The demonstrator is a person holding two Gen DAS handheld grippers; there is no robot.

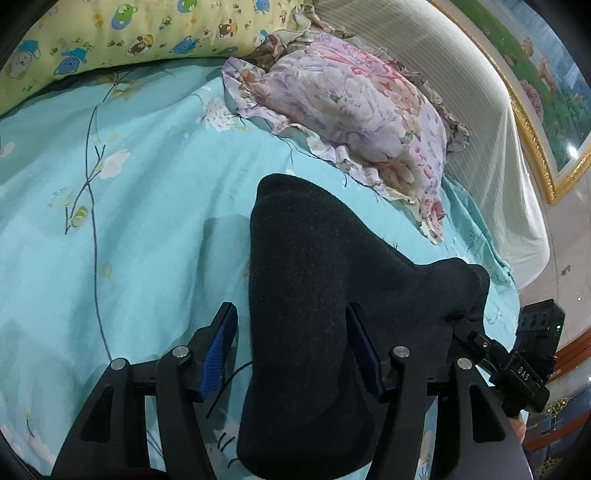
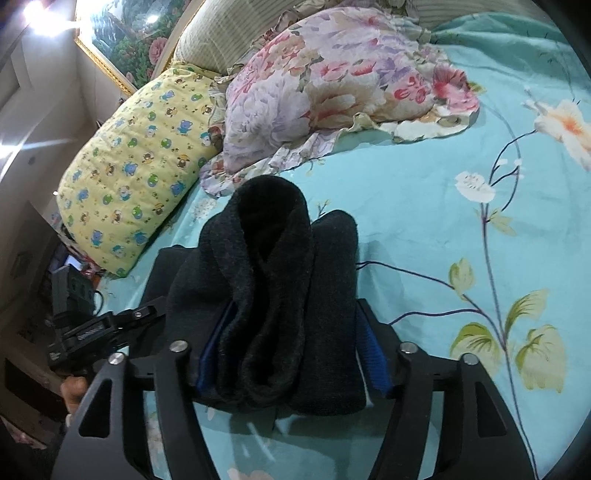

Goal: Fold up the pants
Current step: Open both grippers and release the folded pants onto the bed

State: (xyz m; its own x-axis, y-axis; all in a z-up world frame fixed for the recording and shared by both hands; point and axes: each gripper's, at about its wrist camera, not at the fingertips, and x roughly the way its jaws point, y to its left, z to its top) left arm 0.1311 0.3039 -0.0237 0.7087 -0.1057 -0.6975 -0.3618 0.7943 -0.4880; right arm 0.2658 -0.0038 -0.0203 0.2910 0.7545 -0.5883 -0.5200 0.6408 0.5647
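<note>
The dark charcoal fleece pants lie bunched on the turquoise floral bedsheet. My left gripper is open; the fabric drapes over its right finger and fills most of the gap, while the left finger stands clear of it. In the right wrist view the pants form a rolled, folded heap between the wide-apart fingers of my right gripper. The cloth lies against both blue pads. The other gripper shows at the left, by the pants' edge.
A floral ruffled pillow and a yellow cartoon-print pillow lie at the head of the bed. A padded headboard and a gold-framed painting stand behind. The bed's edge drops off at right.
</note>
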